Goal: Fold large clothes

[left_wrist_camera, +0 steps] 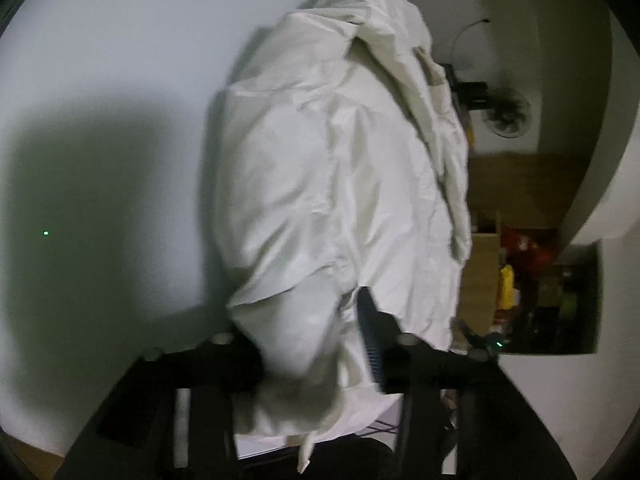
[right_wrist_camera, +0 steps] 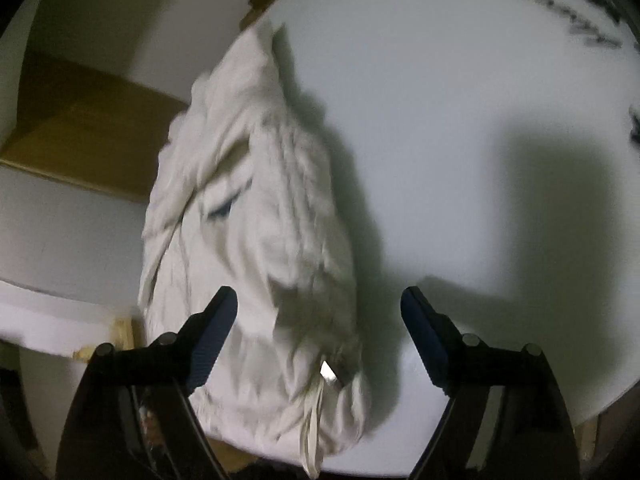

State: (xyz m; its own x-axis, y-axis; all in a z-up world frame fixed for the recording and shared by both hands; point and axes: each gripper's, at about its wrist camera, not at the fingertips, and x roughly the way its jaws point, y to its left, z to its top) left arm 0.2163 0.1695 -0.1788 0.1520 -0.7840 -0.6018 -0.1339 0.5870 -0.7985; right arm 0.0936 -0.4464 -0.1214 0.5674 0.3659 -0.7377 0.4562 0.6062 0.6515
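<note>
- Left wrist view, far left: bare white tabletop, crossed by a broad dark shadow, with one tiny green light spot in it.
- Centre: the white garment lies on that tabletop in a long, bunched heap running away from the camera; the cloth is off-white, creased and seamed, piled in rumpled folds at the far end.
- Its near end is bundled between the fingers of the left gripper. One ribbed dark finger presses the cloth from the right; the other is buried under fabric, so the jaws stand clamped on the garment. A pale drawcord hangs down from the bundle.
- Right: a wooden shelf unit with blurred red and yellow items; no labels are legible.
- Right wrist view, left: a brown cardboard box beyond the table's edge.
- Centre: the same garment, wrinkled, with a drawcord trailing off its near end over the table edge.
- The right gripper stands spread wide, blue-padded fingers either side, holding nothing.
- Far right: dark handwriting on the tabletop, too blurred to read.
</note>
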